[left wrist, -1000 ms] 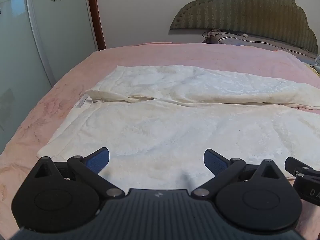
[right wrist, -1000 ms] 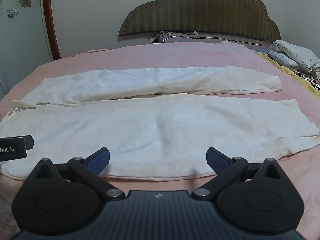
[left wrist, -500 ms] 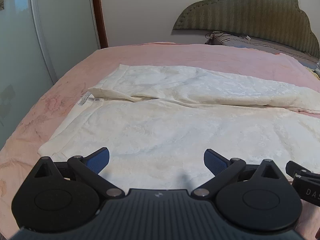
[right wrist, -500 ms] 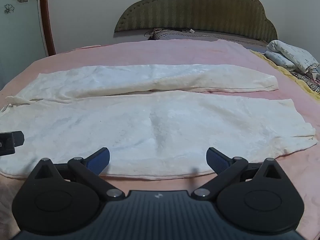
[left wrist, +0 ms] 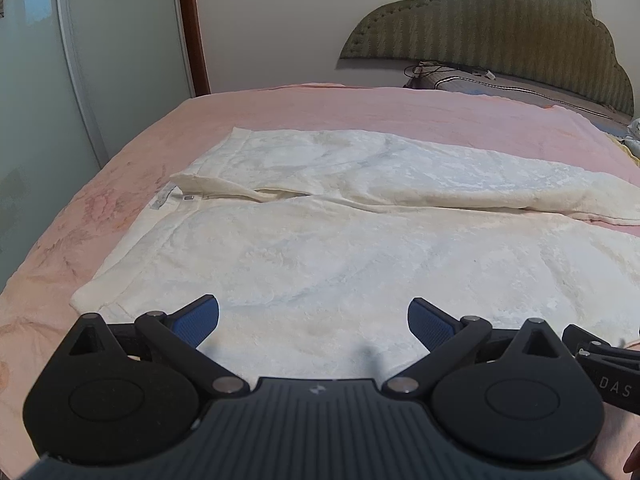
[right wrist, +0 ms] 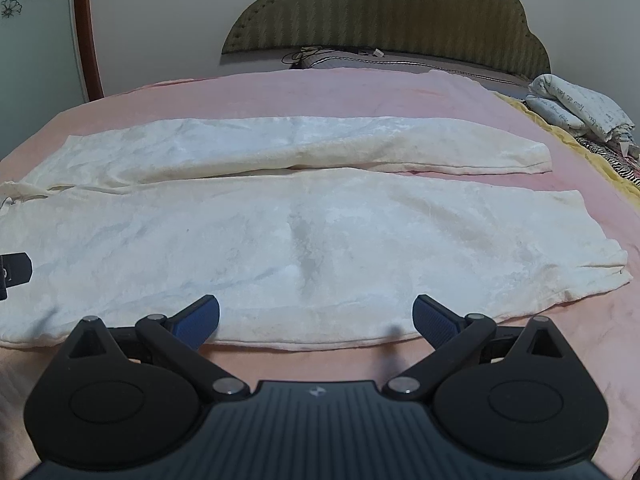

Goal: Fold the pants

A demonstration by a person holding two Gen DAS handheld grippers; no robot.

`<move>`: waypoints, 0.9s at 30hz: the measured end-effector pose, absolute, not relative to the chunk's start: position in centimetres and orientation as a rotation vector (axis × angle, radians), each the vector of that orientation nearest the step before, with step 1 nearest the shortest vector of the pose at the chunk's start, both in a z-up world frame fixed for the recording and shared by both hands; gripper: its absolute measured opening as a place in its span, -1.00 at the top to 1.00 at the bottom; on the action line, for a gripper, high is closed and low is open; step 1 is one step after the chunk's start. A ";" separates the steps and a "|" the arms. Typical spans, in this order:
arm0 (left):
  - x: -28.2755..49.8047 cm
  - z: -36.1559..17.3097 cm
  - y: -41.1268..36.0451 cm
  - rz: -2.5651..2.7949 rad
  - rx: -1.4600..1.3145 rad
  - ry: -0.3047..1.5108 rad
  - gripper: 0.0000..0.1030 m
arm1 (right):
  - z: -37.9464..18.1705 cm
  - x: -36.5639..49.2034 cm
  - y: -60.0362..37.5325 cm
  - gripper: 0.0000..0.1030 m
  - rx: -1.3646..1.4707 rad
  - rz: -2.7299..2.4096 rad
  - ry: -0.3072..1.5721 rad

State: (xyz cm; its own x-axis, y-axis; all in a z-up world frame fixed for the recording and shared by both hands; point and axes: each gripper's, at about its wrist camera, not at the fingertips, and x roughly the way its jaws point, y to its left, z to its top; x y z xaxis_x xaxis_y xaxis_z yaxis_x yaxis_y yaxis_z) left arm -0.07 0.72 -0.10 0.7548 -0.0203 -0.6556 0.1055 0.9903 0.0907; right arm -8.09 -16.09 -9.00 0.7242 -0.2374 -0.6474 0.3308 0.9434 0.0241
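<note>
White pants (left wrist: 340,240) lie flat on the pink bed (left wrist: 300,108), waistband to the left, both legs stretched to the right. In the right wrist view the pants (right wrist: 300,232) show both legs side by side, with the cuffs at the right. My left gripper (left wrist: 313,318) is open and empty, just above the near edge of the pants by the waist end. My right gripper (right wrist: 316,318) is open and empty, over the near edge of the near leg. The right gripper's body (left wrist: 604,364) shows at the lower right of the left wrist view.
A green padded headboard (right wrist: 384,12) and a dark pillow (right wrist: 400,62) are at the far end. Folded patterned bedding (right wrist: 580,108) and a yellow blanket lie at the bed's right side. A glass wardrobe door (left wrist: 48,80) stands to the left.
Both grippers have drawn back slightly and lowered toward the near edge of the pants. The jaws stay open. The pants have not moved.
</note>
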 end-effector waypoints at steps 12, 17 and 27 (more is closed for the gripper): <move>-0.1 -0.1 0.9 -0.073 0.123 0.712 -0.99 | -9.2 -8.2 -16.1 -1.00 0.139 -0.312 0.697; -0.1 -0.1 0.9 -0.067 0.127 0.709 -0.99 | -9.2 -8.2 -16.2 -1.00 0.143 -0.309 0.695; -0.2 -0.2 0.9 -0.066 0.131 0.709 -0.99 | -9.2 -8.2 -16.1 -1.00 0.142 -0.309 0.695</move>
State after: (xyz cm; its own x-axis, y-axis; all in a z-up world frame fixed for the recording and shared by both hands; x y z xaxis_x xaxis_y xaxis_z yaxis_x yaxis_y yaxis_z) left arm -0.16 0.86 -0.19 0.7576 -0.0165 -0.6525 0.1051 0.9897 0.0970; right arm -8.19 -16.10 -9.22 0.7246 -0.2323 -0.6488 0.3261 0.9450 0.0260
